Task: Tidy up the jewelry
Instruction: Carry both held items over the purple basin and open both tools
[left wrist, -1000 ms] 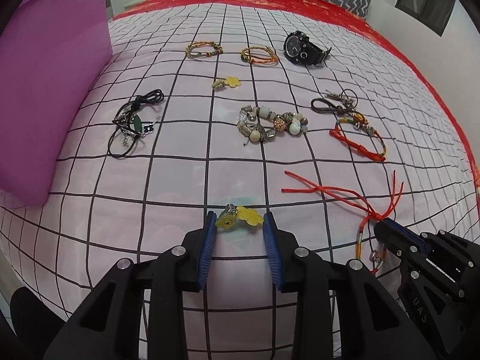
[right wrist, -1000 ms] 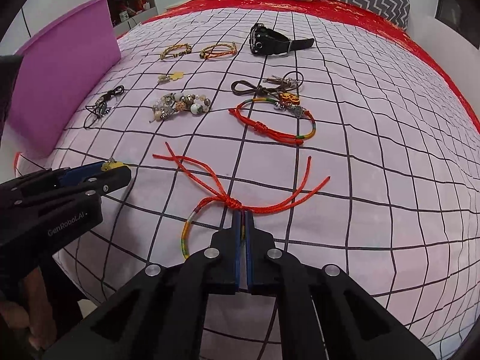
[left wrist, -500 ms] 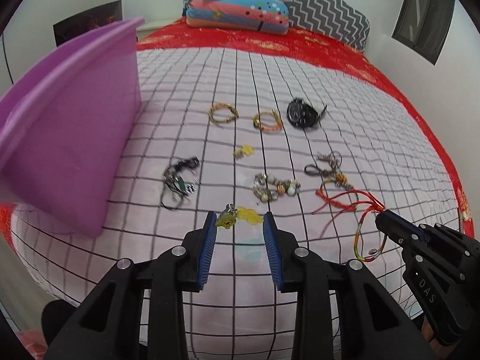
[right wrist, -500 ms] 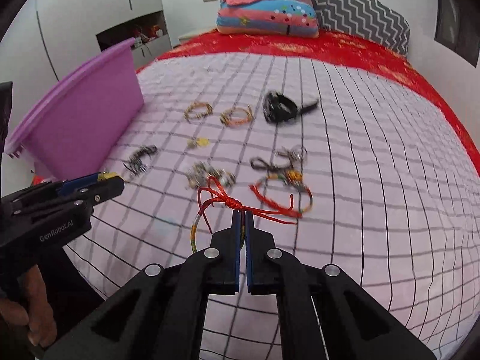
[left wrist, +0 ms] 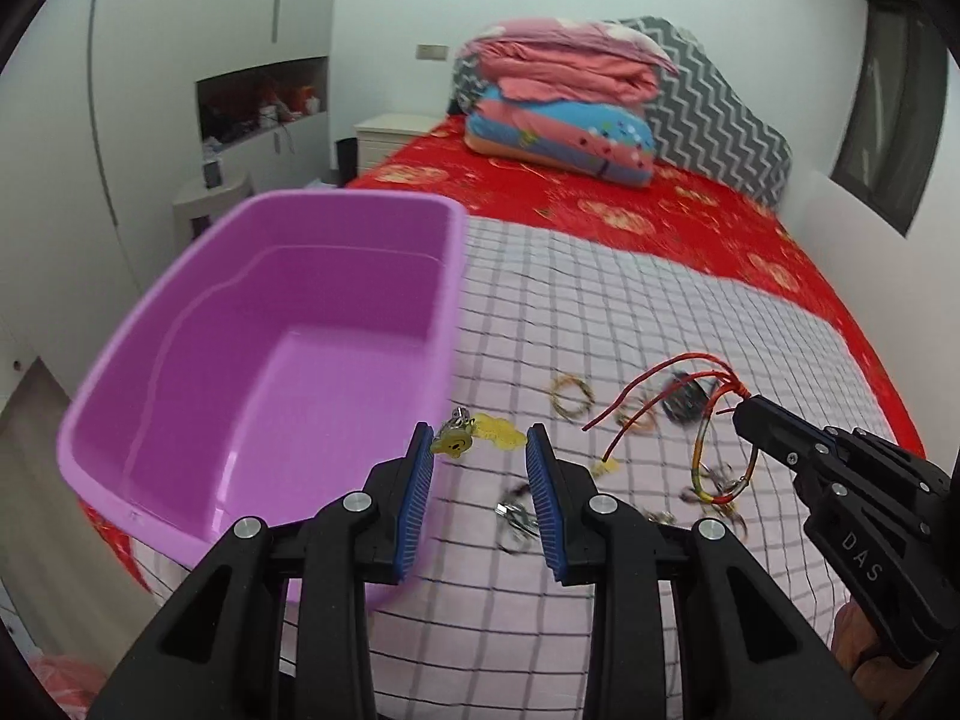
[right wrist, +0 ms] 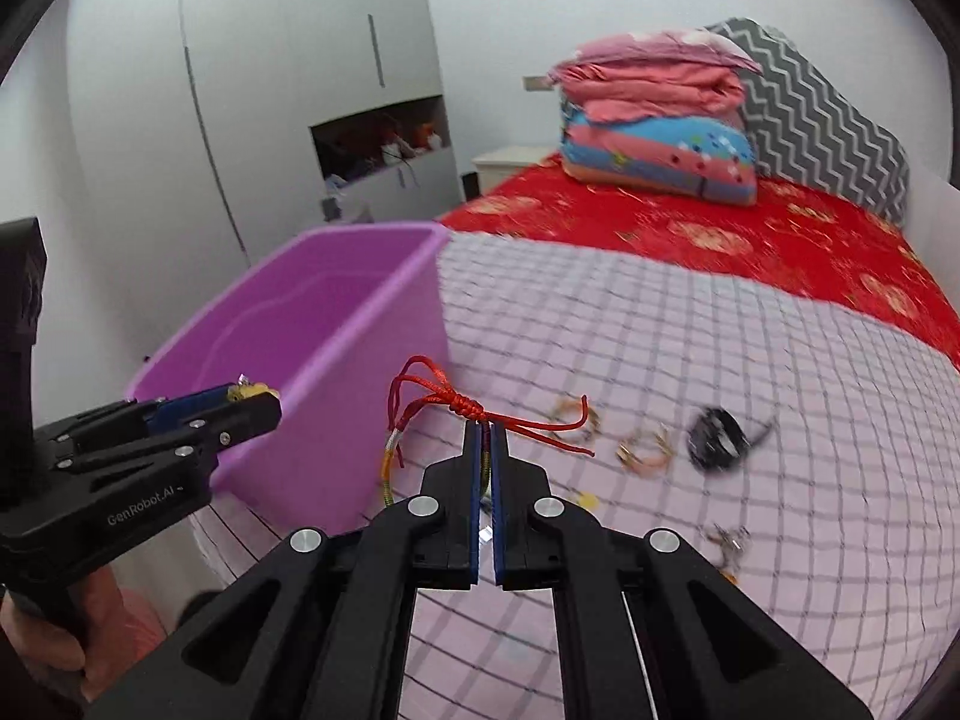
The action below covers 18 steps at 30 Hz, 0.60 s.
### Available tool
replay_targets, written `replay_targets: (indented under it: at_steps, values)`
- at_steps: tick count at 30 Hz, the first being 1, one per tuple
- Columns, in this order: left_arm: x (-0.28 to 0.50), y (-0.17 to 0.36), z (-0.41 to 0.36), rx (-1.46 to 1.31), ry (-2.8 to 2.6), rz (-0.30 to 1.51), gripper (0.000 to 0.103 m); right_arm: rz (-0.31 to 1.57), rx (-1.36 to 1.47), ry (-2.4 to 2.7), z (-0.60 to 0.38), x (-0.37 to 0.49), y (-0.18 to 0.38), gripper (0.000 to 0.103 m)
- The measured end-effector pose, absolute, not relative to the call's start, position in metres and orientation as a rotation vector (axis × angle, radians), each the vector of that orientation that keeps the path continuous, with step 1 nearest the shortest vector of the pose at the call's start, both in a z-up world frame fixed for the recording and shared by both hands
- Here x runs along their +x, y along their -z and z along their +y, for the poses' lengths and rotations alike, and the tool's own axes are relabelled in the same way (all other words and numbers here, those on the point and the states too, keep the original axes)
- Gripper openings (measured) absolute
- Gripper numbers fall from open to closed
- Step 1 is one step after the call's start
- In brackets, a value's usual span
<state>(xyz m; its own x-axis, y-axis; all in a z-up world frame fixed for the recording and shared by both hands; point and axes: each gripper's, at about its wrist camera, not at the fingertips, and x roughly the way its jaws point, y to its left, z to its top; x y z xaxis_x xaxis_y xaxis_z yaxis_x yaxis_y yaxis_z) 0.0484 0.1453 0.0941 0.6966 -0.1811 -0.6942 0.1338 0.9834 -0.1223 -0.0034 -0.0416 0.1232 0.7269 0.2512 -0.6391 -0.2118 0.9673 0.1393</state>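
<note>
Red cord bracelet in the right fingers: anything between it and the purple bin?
Nothing visible. The red cord bracelet hangs beside the open purple bin; only the bin's near wall must be cleared.

Both wrist views bedward (shared tub (left wrist: pixel 264 372))

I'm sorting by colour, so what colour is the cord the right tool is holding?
Red cord, with a multicoloured section hanging below; clearest in the right wrist view.

We can't really make out the jewelry (left wrist: pixel 600 438) left on the bed (left wrist: pixel 690 312), it's all motion-blurred smears. The purple bin (left wrist: pixel 264 360) partly sits behind the left gripper (left wrist: pixel 483 450), and its near corner looks hidden.
</note>
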Motion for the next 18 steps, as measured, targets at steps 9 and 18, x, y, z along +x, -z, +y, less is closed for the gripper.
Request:
replay_targets:
  at_steps: [9, 18]
  values:
    - [0.087, -0.09, 0.229, -0.12, -0.011, 0.795, 0.031, 0.72, 0.019, -0.426, 0.061, 0.069, -0.147, 0.003]
    - [0.113, -0.059, 0.278, -0.179, -0.102, 0.87, 0.032, 0.827, -0.043, -0.494, 0.125, 0.117, -0.119, 0.003]
